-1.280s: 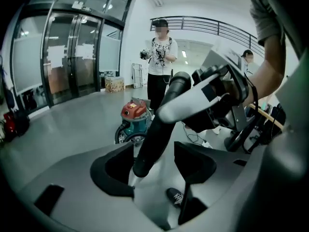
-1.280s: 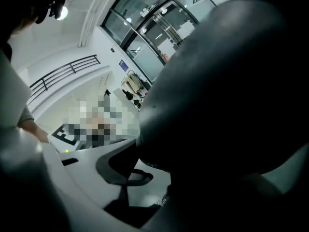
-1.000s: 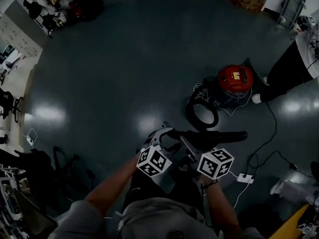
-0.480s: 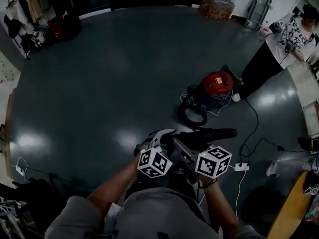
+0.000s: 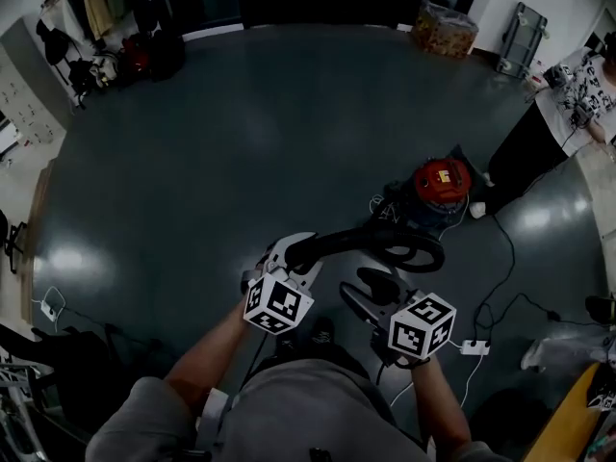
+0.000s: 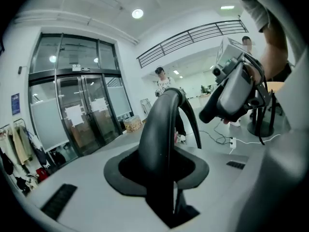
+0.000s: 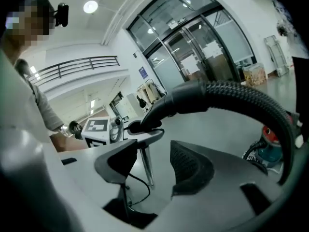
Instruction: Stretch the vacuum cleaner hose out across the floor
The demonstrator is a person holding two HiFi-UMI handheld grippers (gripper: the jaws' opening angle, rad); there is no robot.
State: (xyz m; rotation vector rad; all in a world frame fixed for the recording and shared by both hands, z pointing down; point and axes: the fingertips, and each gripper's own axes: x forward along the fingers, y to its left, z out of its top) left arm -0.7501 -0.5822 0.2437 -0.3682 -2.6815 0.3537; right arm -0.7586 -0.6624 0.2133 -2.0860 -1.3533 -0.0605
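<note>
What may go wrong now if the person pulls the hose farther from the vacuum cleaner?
1. Only the left gripper grips the hose, and its jaws have just been closing on it. The right gripper, whose jaws have just been opening, holds nothing, so the hose may slip.
2. The hose loops beside the vacuum cleaner; a hard pull may drag or tip it.
3. A cable and power strip lie near the person's feet: a tripping risk.

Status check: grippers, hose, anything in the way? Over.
Copy: left gripper just closed on the hose end. The right gripper is empty, jaws just opened wider. The hose arcs back to the vacuum cleaner, not stretched yet. Cable and bystander beside it.
</note>
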